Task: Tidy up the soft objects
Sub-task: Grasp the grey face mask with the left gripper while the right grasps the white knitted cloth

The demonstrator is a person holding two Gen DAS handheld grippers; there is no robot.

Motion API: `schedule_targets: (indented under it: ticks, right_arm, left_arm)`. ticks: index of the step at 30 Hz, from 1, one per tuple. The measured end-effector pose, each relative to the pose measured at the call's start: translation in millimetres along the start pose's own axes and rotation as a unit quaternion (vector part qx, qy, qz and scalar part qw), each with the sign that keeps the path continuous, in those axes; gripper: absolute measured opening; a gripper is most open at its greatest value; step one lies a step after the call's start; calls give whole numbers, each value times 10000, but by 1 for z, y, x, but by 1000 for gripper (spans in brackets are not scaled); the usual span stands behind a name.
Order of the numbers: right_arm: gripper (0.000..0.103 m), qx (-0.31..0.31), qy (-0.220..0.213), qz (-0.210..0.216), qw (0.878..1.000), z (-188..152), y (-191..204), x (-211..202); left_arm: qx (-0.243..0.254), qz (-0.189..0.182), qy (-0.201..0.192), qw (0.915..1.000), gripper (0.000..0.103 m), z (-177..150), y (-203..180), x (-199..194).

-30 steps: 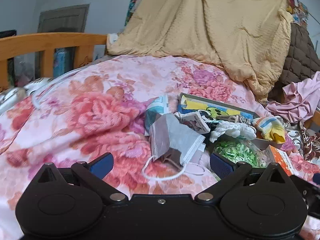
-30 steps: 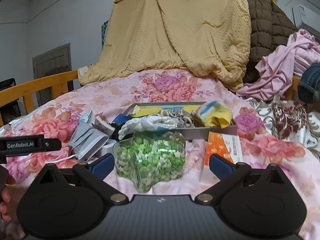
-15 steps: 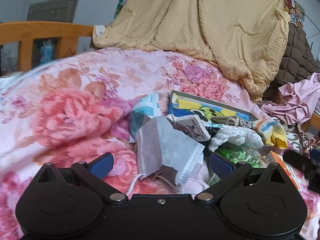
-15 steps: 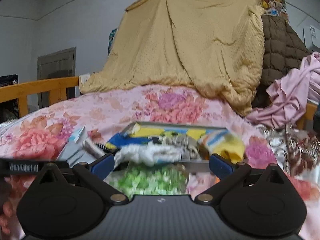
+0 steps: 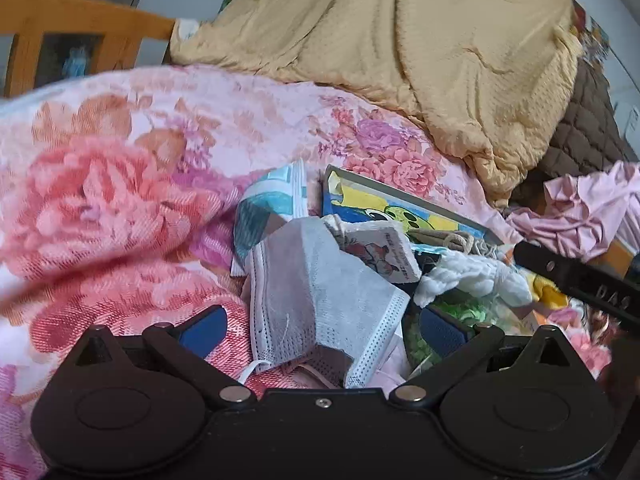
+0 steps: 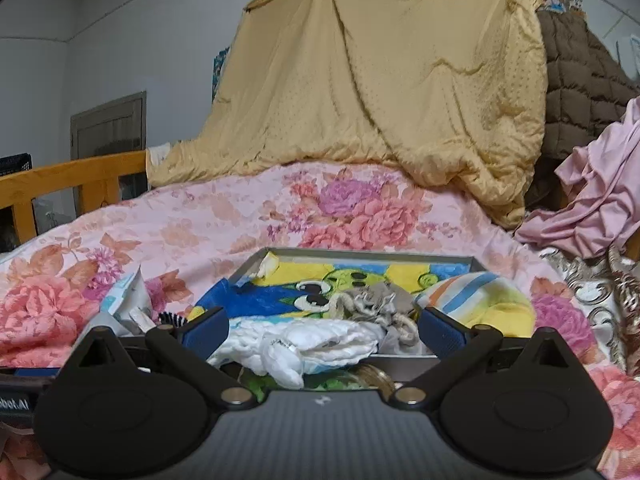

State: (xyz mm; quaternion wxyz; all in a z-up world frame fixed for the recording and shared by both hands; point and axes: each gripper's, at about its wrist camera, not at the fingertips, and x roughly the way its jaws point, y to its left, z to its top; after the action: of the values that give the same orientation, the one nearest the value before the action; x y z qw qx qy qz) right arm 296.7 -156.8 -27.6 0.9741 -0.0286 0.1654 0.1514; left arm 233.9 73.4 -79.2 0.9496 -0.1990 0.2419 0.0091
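My left gripper (image 5: 322,326) is open, its jaws on either side of a grey face mask (image 5: 316,296) lying on the floral bedspread (image 5: 120,208). My right gripper (image 6: 322,326) is open, close over a white fluffy cloth (image 6: 304,344) at the near edge of a grey tray (image 6: 360,252) with a cartoon lining. In the tray lie a beige knitted piece (image 6: 372,304) and a striped yellow sock (image 6: 480,304). The white cloth (image 5: 472,276) and tray (image 5: 400,196) also show in the left wrist view.
A bag of green bits (image 5: 452,312) lies by the tray. A blue-white packet (image 5: 268,208) and a small printed pack (image 5: 384,254) sit behind the mask. A tan quilt (image 6: 380,80), brown jacket (image 6: 580,80) and pink clothes (image 6: 592,200) are piled behind. A wooden bed rail (image 6: 72,176) is at left.
Both grippers have moved forward and lower. The left one has closed in on the grey mask; the right one has passed over the green bag to the white cloth at the tray's edge.
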Motion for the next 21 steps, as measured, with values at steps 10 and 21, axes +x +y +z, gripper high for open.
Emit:
schedule_targets:
  ticks: [10, 21]
  right_arm:
    - [103, -288, 219, 275, 9990, -3, 19, 21]
    - [97, -204, 303, 343, 9987, -7, 21, 31]
  left_arm:
    - [-219, -151, 34, 9996, 101, 1, 4, 7]
    - [-219, -251, -117, 9994, 87, -6, 7, 9]
